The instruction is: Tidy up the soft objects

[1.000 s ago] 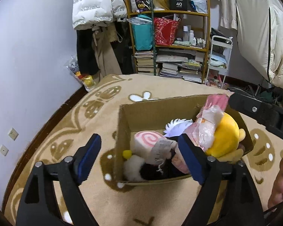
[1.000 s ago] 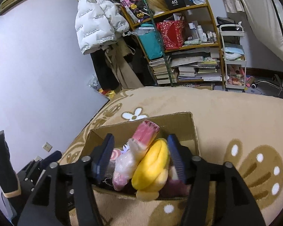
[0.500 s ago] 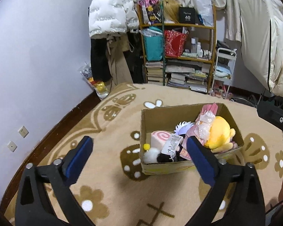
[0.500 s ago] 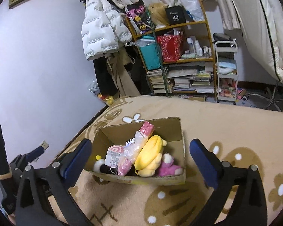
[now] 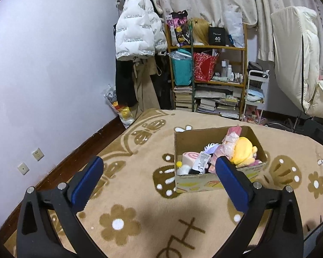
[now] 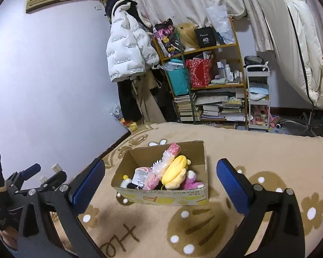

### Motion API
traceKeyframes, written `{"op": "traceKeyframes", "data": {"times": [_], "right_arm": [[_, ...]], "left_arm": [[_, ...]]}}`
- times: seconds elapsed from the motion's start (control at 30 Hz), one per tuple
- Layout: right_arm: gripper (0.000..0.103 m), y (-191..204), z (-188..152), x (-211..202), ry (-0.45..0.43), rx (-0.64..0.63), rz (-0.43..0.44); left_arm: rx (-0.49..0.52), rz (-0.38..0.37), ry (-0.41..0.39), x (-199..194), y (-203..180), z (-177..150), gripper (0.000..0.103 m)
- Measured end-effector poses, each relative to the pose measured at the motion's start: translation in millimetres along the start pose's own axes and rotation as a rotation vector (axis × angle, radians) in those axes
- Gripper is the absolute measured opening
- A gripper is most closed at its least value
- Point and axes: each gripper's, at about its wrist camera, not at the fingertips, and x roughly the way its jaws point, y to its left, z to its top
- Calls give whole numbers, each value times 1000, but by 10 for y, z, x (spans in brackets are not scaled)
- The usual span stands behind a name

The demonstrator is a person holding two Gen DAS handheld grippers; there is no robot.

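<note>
A cardboard box (image 5: 219, 182) stands on the beige patterned blanket and holds several soft toys: a yellow plush (image 5: 243, 150), a pink swirl roll plush (image 5: 190, 157), a pink wrapped toy (image 5: 231, 136) and a white and black plush (image 5: 186, 168). In the right wrist view the box (image 6: 163, 198) holds the yellow plush (image 6: 175, 171) and a pink plush (image 6: 190, 185). My left gripper (image 5: 158, 173) is open and empty, held back from the box. My right gripper (image 6: 160, 176) is open and empty, above and in front of the box.
The blanket (image 5: 140, 221) covers a bed or low platform that ends at the purple wall on the left. Behind stand a cluttered shelf (image 5: 208, 75), a coat rack with a white jacket (image 5: 137, 36), a small white cart (image 5: 255, 94) and a white chair (image 5: 301, 68).
Both grippers have pulled back and up from the box. The right gripper's jaws, close around the toys a second ago, have opened wide. The toys stay in the box.
</note>
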Motion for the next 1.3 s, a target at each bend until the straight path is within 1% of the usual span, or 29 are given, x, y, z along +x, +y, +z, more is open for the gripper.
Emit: {"op": "traceKeyframes", "data": {"times": [0.17,0.3,0.43,0.57,0.67,0.77,0.9,1.0,1.13,1.3], "right_arm": [[103,39,-63,-222,-42,-32,-28],[103,50,-107,-318,-63,-61,-43],[103,50,-167,-356,-74,-82,-51],[103,36,-224,-349,-82,-97,-75],[103,7,-275,-331,-79,-99,-79],[103,-21,-320,-307,-75,-100,-88],[103,-54,-388,-270,-69,-100,-83],[103,-65,-434,-222,-53,-113,-96],[103,-80,-491,-180,-38,-130,-110],[103,-101,-517,-135,-13,-140,-130]], "left_arm": [[3,-1,-22,-205,17,-85,102],[2,10,-41,-311,54,-149,102],[-5,26,-38,-339,85,-219,102],[-22,23,-35,-323,131,-276,102],[-17,26,-46,-318,124,-291,102],[-10,13,-61,-309,118,-316,102],[7,4,-58,-277,75,-358,102],[36,14,-60,-251,12,-392,102],[55,14,-52,-218,-30,-422,102],[47,1,-22,-169,-33,-458,102]]}}
